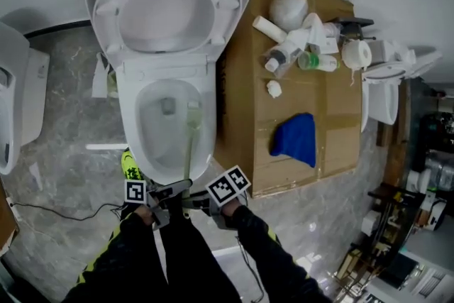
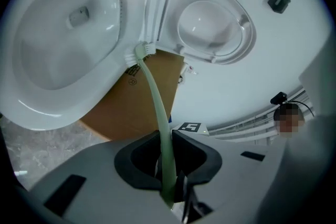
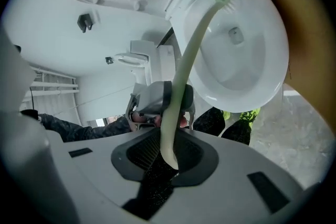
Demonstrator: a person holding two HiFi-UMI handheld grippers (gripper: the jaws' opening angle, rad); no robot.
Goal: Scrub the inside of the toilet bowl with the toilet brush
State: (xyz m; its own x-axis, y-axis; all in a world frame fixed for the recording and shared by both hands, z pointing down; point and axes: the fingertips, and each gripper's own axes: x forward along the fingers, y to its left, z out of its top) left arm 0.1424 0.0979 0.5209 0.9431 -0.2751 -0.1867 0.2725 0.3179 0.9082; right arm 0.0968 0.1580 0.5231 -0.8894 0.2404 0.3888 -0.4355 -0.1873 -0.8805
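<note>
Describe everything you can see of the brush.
The brush is pale green, plastic-looking, with a long, slim, slightly curved handle and a small flat head with short white bristles. The head sits at the right inner wall of the bowl, near the rim. The left gripper and right gripper both clamp the handle's end.

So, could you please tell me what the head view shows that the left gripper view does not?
Only the head view shows the blue cloth and the bottles lying on the cardboard. Only the left gripper view shows, close up, the left gripper with its tongs shut on the pale green handle of the toilet brush. Both show the toilet bowl, the raised lid, part of the cardboard, and the brush head near the bowl's rim.
</note>
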